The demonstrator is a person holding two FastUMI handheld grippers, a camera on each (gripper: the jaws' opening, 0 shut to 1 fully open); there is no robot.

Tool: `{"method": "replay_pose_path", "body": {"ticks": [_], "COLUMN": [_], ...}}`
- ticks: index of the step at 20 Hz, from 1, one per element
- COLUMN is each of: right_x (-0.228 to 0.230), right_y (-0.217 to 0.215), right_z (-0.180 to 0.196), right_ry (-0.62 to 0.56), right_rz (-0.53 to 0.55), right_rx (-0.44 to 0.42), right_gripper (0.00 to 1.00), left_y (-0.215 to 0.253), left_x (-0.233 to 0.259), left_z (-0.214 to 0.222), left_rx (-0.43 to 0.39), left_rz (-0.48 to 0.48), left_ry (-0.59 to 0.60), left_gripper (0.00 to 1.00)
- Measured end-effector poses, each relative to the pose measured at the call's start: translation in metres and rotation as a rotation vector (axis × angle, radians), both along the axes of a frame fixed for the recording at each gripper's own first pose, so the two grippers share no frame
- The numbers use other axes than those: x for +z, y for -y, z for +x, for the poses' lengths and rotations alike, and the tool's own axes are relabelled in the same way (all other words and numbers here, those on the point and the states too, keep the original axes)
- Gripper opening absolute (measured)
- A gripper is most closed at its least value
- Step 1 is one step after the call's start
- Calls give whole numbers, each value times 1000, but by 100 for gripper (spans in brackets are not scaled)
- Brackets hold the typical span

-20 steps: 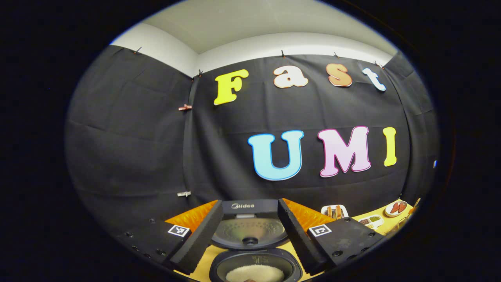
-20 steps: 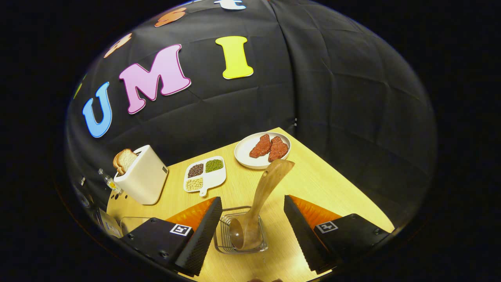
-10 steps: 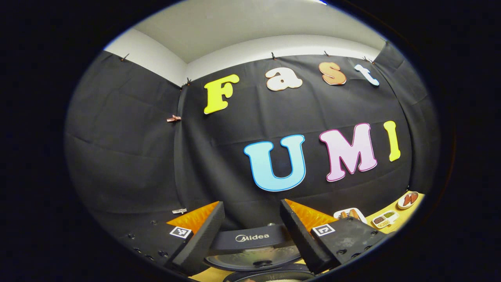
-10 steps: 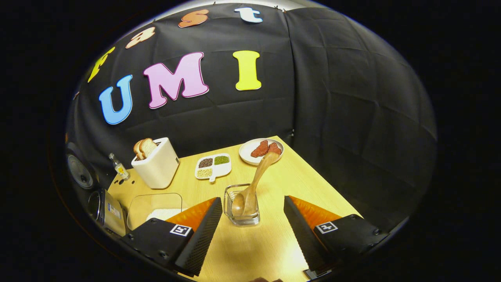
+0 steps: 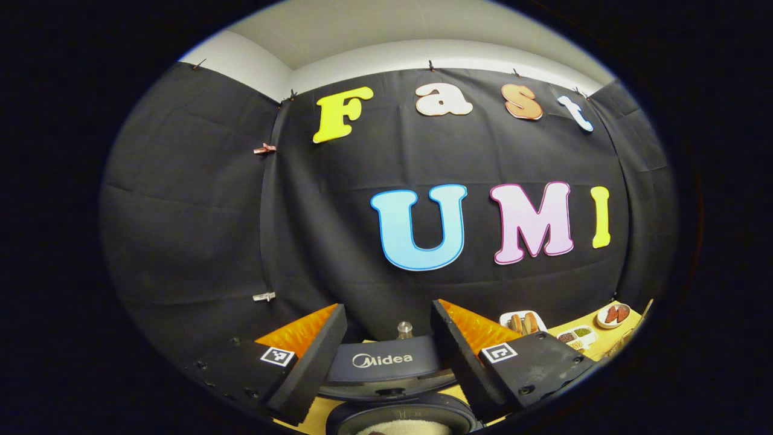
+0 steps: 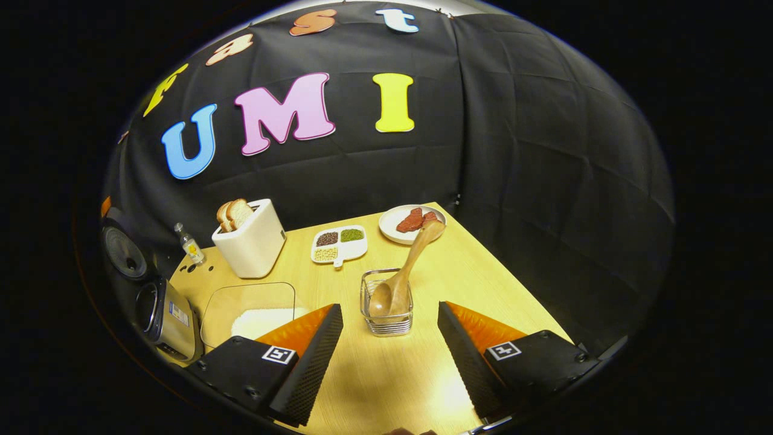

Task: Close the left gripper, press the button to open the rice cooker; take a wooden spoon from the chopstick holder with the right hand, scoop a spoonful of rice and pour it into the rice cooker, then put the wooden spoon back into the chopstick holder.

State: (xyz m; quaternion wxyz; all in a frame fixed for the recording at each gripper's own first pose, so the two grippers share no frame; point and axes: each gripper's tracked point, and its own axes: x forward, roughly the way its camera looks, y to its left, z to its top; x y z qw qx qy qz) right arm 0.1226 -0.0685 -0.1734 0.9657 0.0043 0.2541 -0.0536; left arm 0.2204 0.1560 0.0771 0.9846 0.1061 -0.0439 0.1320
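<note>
Backing off, the right hand-held gripper [image 6: 389, 356] hangs open, well short of the chopstick holder [image 6: 387, 302] holding the wooden spoon [image 6: 403, 272]. Left hand-held gripper [image 5: 386, 356] gapes above the open rice cooker [image 5: 386, 362].

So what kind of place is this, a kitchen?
More likely a mock kitchen staged in a cloth-walled booth: a wooden table holds a toaster with bread, a plate of meat and an open rice cooker.

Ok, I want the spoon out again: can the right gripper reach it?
Probably yes: the right gripper is open, and the spoon leans in the holder straight ahead, with only bare table between.
</note>
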Motion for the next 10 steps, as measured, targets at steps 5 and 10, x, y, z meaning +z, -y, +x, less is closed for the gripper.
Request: {"method": "replay_pose_path", "body": {"ticks": [5,10], "right_x": [-18,-39], "right_y": [-25,-32], "right_z": [4,-4], "right_ry": [-39,-94], "right_rz": [24,18], "right_rx": [71,139], "right_gripper": [99,99], "left_y": [12,24], "left_x": [-40,-90], "left_z": [-46,-85], "left_rx": [53,115], "left_rz": [-94,-169], "left_ry": [-150,-283], "left_gripper": [97,98]}}
